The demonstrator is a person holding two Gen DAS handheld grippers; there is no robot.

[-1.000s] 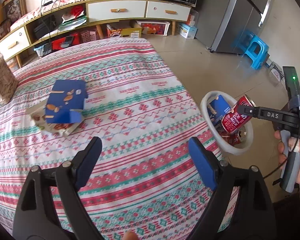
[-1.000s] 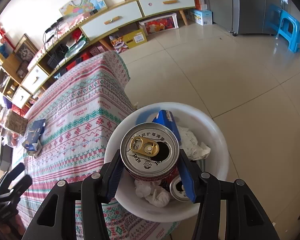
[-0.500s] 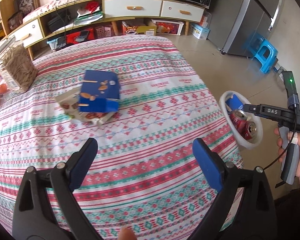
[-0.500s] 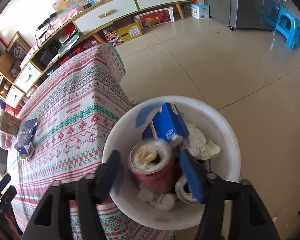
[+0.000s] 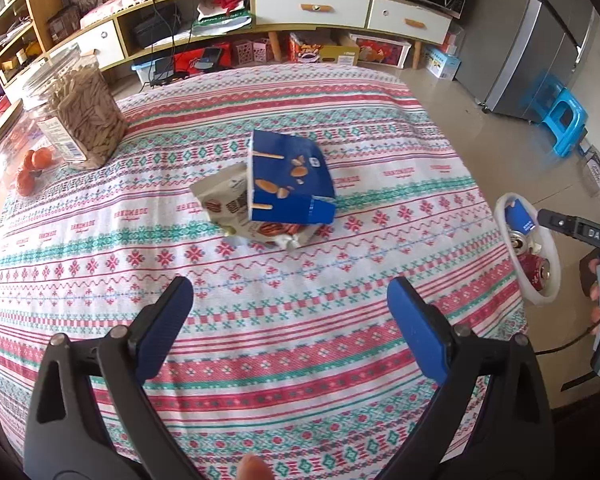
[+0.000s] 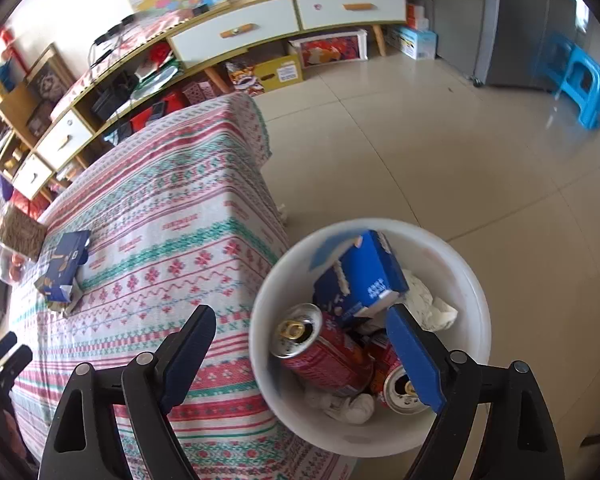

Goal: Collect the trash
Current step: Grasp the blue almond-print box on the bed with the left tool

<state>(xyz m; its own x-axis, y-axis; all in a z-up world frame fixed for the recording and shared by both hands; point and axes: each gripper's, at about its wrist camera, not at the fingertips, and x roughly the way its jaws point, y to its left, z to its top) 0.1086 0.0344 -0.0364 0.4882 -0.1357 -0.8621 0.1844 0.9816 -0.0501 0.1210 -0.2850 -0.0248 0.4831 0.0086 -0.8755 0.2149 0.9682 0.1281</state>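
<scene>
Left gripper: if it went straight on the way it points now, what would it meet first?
Probably the blue snack box, lying on a crumpled wrapper on the tablecloth. The open left gripper is aimed at it, though its height over the cloth is unclear.

Glossy metal can (image 6: 324,354) in smooth plastic bin (image 6: 474,292); woven cloth tablecloth (image 5: 260,320); cardboard box (image 5: 290,184).

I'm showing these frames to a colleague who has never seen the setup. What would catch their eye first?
Probably the white trash bin beside the table, holding red cans, a blue carton and crumpled tissue, with the open right gripper above it. Next, the blue snack box lying on a pale wrapper mid-table on the patterned tablecloth, ahead of the open left gripper.
</scene>
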